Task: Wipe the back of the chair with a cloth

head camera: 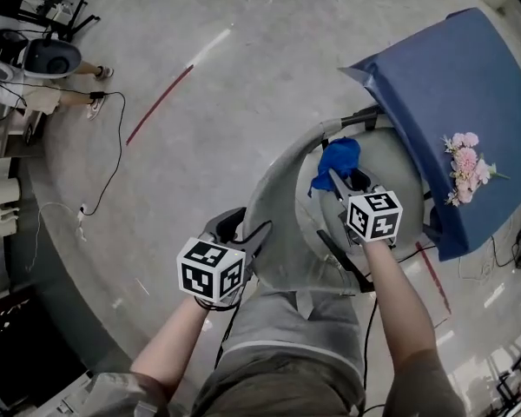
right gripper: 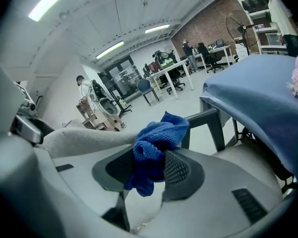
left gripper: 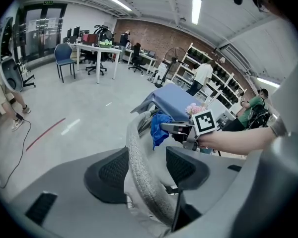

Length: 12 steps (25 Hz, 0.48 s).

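Left gripper sits at 7 o'clock in the head view. Its own view shows the jaws straddling the grey chair back rim, apparently pinching it; the head view hides that contact. Right gripper, at 3 o'clock, has its jaws clamped on the bunched blue cloth at the chair back's far end. Blue-covered table with pink flowers at 2 o'clock.

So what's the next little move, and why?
Probably press the cloth onto the back and drag it along. The right gripper is shut on the cloth close to the back, and the left gripper clamps the back, apparently steadying it.
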{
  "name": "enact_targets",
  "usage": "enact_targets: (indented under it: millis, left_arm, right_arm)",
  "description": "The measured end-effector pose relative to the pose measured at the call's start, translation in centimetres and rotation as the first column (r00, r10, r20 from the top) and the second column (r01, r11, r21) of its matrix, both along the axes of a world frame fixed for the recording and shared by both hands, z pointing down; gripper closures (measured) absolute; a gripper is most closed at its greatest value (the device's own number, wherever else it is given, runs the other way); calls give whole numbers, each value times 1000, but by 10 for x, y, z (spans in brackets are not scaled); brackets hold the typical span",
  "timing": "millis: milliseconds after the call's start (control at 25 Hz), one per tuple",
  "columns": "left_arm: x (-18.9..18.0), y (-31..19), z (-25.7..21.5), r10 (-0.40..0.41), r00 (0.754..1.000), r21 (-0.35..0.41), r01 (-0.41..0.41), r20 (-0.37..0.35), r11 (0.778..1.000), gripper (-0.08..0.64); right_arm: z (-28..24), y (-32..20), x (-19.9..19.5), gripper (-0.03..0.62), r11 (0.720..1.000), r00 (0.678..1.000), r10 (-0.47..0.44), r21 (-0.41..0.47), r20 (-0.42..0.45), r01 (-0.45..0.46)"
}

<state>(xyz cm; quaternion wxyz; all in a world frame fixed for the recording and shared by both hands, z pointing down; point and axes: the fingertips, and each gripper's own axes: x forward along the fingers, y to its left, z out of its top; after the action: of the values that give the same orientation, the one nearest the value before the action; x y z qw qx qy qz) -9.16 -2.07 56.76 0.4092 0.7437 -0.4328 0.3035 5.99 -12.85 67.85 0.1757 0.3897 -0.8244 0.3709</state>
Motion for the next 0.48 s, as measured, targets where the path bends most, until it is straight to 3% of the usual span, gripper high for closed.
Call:
enact_targets:
  millis: [200,480]
  left_arm:
    - [-2,2,12,-5,1000,-12,5,23,1000,318]
    - [-3,4,25,-39,999,-6,40,19,999,353]
  right_arm:
    - [28,-13,-9,425,997,997,33,-65,64,-29]
    - [68,-20,-29,425,997,1000,8,-79,25,-6]
